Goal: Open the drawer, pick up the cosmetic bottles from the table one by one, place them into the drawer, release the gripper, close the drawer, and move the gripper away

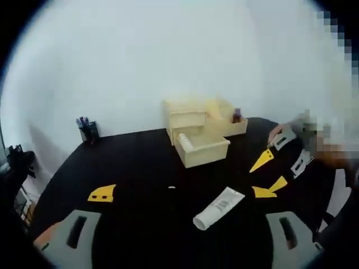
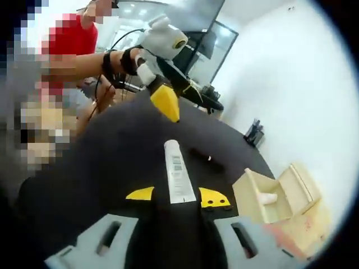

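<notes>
A white cosmetic tube [image 1: 219,207] lies on the black table [image 1: 140,168] in front of a pale wooden drawer box [image 1: 193,120]. Its drawer [image 1: 205,151] stands pulled out with a white bottle [image 1: 185,143] lying inside. My left gripper [image 1: 182,193] hovers open, well short of the tube. In the right gripper view the tube [image 2: 178,174] points away, and its near flat end lies between the yellow tips of my right gripper [image 2: 177,196], which is open. The right gripper [image 1: 270,172] also enters the left gripper view from the right. The open drawer [image 2: 263,204] sits to the right.
A black pen cup [image 1: 88,130] stands at the table's far left edge. A small dark bottle [image 1: 236,115] sits on the box's side shelf. A small white bit [image 1: 171,187] lies mid-table. The left gripper [image 2: 165,103], held by a person's hand, hangs beyond the tube.
</notes>
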Demonstrator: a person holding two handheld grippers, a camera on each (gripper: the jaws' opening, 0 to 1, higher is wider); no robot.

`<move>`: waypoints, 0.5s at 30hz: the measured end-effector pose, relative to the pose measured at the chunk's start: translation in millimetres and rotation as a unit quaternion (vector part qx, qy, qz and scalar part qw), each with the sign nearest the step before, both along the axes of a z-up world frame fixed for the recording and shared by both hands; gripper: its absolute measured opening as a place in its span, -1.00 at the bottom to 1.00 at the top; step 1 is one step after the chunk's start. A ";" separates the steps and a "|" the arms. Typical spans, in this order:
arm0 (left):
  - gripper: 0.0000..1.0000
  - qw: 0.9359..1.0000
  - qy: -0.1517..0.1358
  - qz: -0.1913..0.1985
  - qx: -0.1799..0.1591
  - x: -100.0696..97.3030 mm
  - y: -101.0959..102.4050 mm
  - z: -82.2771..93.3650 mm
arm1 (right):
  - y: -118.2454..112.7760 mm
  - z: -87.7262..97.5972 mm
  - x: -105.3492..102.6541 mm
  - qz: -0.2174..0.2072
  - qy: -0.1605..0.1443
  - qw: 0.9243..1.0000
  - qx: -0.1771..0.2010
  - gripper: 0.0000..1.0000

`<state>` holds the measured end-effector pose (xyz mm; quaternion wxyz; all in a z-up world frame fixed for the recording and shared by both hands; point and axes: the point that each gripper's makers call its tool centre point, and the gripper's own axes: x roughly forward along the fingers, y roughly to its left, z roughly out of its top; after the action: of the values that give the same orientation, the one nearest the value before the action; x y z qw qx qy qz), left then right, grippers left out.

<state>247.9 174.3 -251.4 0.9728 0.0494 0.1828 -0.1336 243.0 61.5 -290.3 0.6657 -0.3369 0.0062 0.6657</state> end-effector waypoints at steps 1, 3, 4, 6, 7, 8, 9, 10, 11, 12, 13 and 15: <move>0.88 1.000 0.000 -0.008 0.001 -1.9 -2.5 -3.5 | 0.4 -1.5 2.1 -0.003 -0.005 1.000 -0.002 -0.50; 0.90 0.999 0.007 -0.040 -0.005 -7.7 -10.5 -9.8 | 1.0 -3.0 9.2 -0.015 -0.015 1.000 -0.003 -0.56; 0.91 0.998 0.010 -0.053 -0.011 -10.7 -13.9 -12.9 | 1.9 -2.6 12.9 -0.021 -0.018 1.000 0.001 -0.61; 0.92 0.998 0.013 -0.068 -0.010 -14.8 -14.3 -20.0 | 3.7 -1.7 17.1 -0.032 -0.009 0.999 0.011 -0.65; 0.92 0.997 0.015 -0.069 -0.010 -15.9 -13.8 -22.3 | 4.6 -2.5 17.2 -0.032 -0.002 0.999 0.012 -0.65; 0.92 0.997 0.014 -0.073 -0.008 -17.1 -13.7 -24.7 | 5.4 -3.5 17.6 -0.032 0.007 0.999 0.013 -0.65; 0.92 0.997 0.014 -0.079 -0.008 -19.0 -14.2 -27.1 | 6.3 -4.4 17.7 -0.032 0.008 0.999 0.014 -0.65; 0.92 0.996 0.015 -0.085 -0.010 -21.0 -15.2 -29.5 | 7.9 -6.3 17.5 -0.032 0.010 0.999 0.015 -0.64; 0.92 0.995 0.018 -0.093 -0.011 -23.2 -16.6 -32.4 | 9.3 -8.6 17.0 -0.032 0.011 0.999 0.013 -0.64; 0.92 0.995 0.022 -0.096 -0.011 -24.9 -17.0 -35.6 | 10.5 -10.2 17.2 -0.033 0.008 0.999 0.013 -0.64; 0.92 0.995 0.028 -0.100 -0.010 -27.0 -16.9 -40.1 | 12.0 -11.3 17.3 -0.034 0.006 0.999 0.015 -0.64; 0.91 0.994 0.032 -0.105 -0.006 -29.4 -17.0 -45.2 | 14.2 -15.1 16.7 -0.033 0.006 0.999 0.012 -0.65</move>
<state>218.6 157.4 -296.6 0.9472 0.0578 0.2072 -0.2376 259.7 75.6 -305.3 0.6911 -0.3246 0.0138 0.6456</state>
